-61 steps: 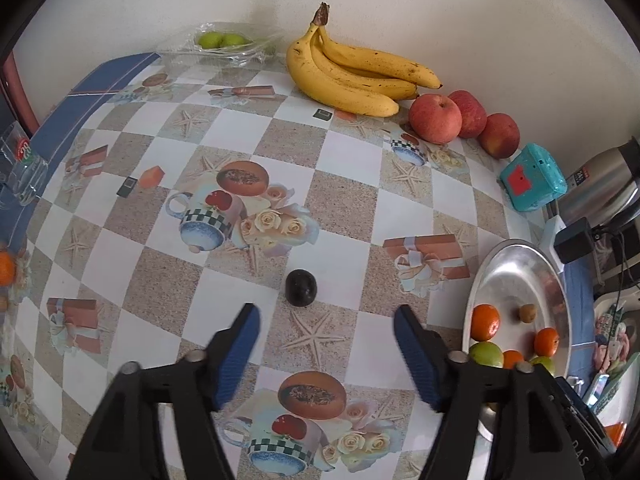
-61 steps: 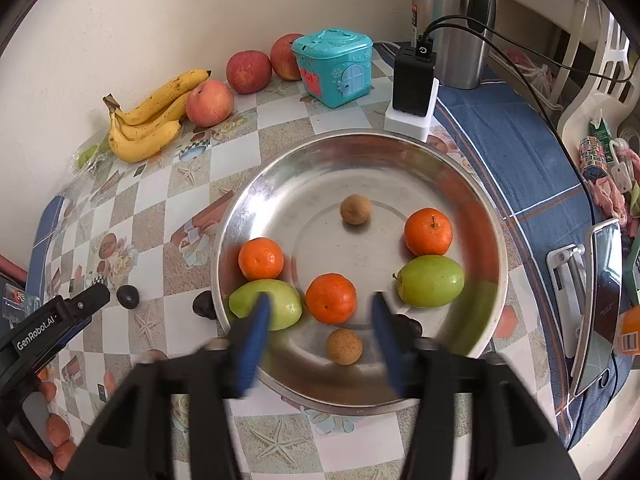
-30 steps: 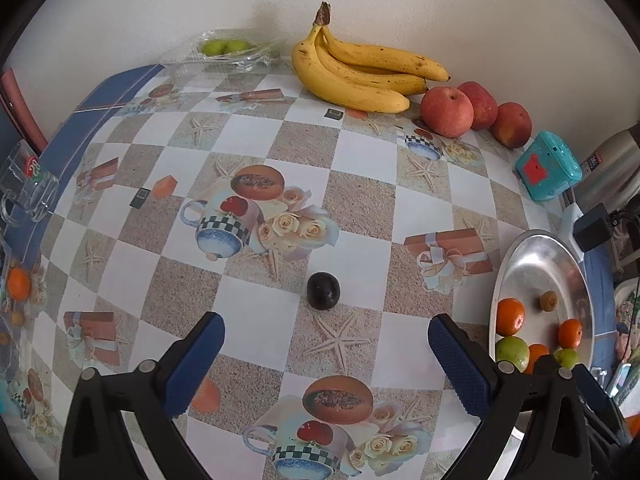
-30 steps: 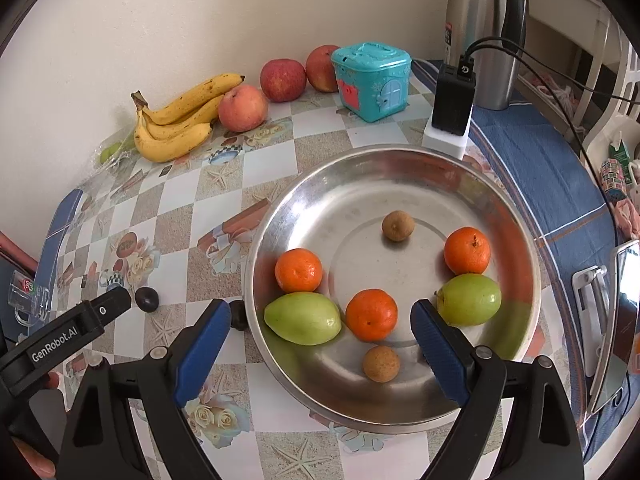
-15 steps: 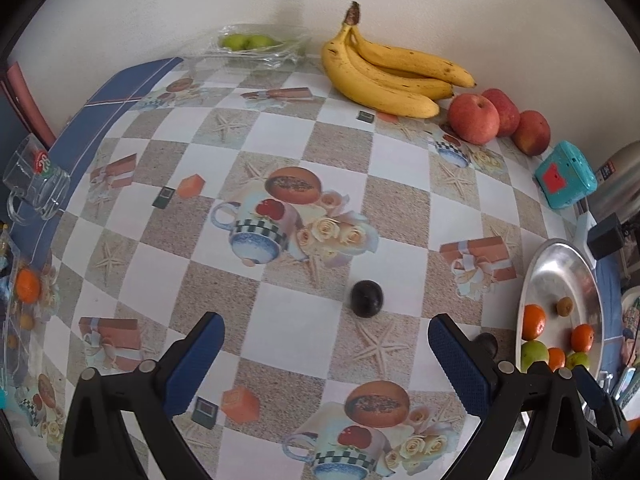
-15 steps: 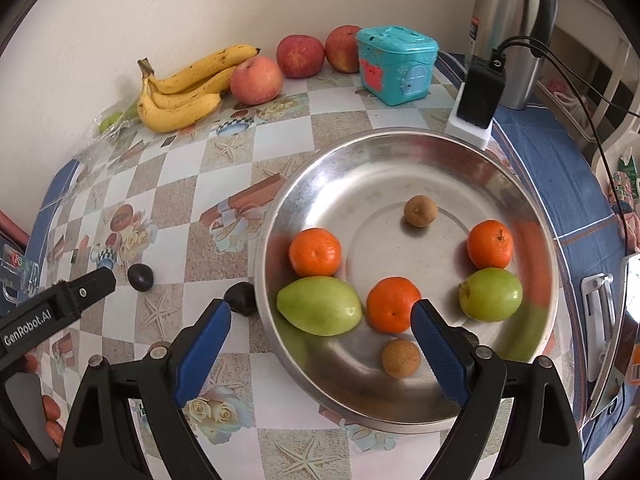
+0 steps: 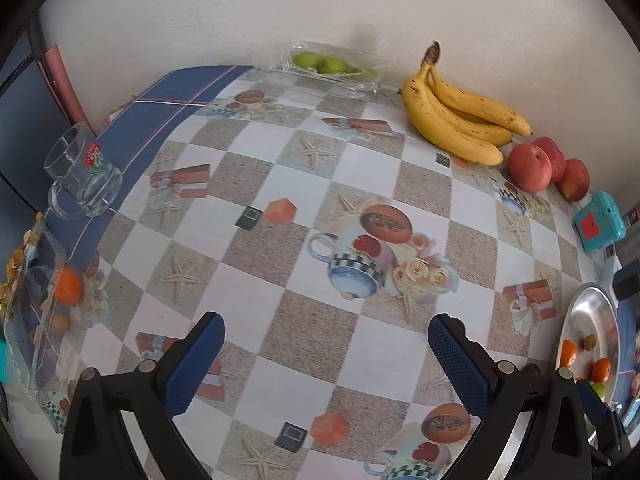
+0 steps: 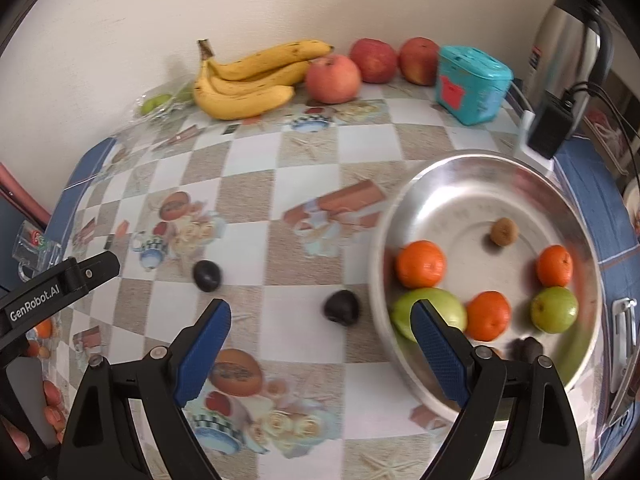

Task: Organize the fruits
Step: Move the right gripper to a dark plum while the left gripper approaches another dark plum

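Note:
Two dark plums lie on the patterned tablecloth in the right wrist view: one (image 8: 341,307) just left of the steel bowl (image 8: 448,176), one (image 8: 207,275) farther left. The bowl holds three oranges, two green fruits and small brown fruits. My right gripper (image 8: 320,344) is open and empty above the nearer plum. My left gripper (image 7: 326,360) is open and empty over bare tablecloth; neither plum shows in its view. Bananas (image 7: 452,120) and red apples (image 7: 530,162) lie by the wall. The bowl shows at the left wrist view's right edge (image 7: 582,312).
A turquoise toy box (image 8: 472,84), a steel kettle (image 8: 568,40) and a black charger (image 8: 550,130) stand behind the bowl. A glass mug (image 7: 82,176), a clear tray with an orange (image 7: 36,292) and bagged green fruits (image 7: 320,64) sit at the left and back.
Both grippers opened wide two seconds ago. Both have since swung left: the plum has left the left wrist view, and the right gripper now sits over the plum beside the bowl.

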Demonstrator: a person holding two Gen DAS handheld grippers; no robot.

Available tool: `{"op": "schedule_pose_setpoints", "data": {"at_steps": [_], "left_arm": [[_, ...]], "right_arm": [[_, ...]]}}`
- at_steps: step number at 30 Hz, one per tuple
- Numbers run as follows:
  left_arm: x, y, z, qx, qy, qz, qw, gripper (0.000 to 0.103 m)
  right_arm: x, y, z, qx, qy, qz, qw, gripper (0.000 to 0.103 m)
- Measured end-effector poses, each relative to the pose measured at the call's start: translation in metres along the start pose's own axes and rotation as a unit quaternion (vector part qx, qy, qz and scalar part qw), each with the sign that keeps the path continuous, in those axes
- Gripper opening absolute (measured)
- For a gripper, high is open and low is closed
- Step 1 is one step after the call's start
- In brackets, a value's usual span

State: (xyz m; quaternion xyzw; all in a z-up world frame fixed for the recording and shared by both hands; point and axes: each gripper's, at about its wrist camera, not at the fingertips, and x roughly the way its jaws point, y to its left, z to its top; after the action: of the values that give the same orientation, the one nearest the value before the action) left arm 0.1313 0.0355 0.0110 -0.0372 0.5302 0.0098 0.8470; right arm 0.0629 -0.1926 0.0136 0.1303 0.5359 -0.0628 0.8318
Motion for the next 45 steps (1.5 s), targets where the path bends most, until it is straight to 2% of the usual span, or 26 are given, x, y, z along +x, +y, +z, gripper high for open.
{"op": "schedule_pose_setpoints", "data": {"at_steps": [9, 12, 25, 33, 36, 39, 45], "left_arm": [[0.002, 0.014, 0.003, -0.017, 0.003, -0.017, 0.9997, 0.103], [0.004, 0.013, 0.003, -0.018, 0.009, -0.033, 0.9993, 0.103], [0.023, -0.002, -0.005, -0.022, 0.059, -0.063, 0.996, 0.103], [0.026, -0.009, -0.007, -0.015, 0.07, -0.076, 0.9945, 0.103], [0.026, -0.009, -0.007, -0.014, 0.069, -0.077, 0.9945, 0.103], [0.025, -0.009, -0.006, -0.014, 0.068, -0.079, 0.9944, 0.103], [0.025, -0.009, -0.007, -0.013, 0.07, -0.082, 0.9941, 0.103]], "right_arm": [[0.004, 0.019, 0.001, -0.007, -0.005, 0.013, 1.0, 0.092], [0.006, 0.021, 0.001, -0.005, -0.004, 0.019, 1.0, 0.092], [0.018, 0.007, 0.0, 0.01, 0.01, 0.014, 1.0, 0.092], [0.027, 0.002, -0.001, 0.012, 0.019, 0.01, 1.0, 0.091], [0.026, 0.001, -0.001, 0.012, 0.017, 0.008, 1.0, 0.087], [0.025, 0.001, 0.0, 0.012, 0.016, 0.011, 1.0, 0.077], [0.03, 0.004, -0.001, 0.005, 0.019, 0.009, 1.0, 0.075]]}}
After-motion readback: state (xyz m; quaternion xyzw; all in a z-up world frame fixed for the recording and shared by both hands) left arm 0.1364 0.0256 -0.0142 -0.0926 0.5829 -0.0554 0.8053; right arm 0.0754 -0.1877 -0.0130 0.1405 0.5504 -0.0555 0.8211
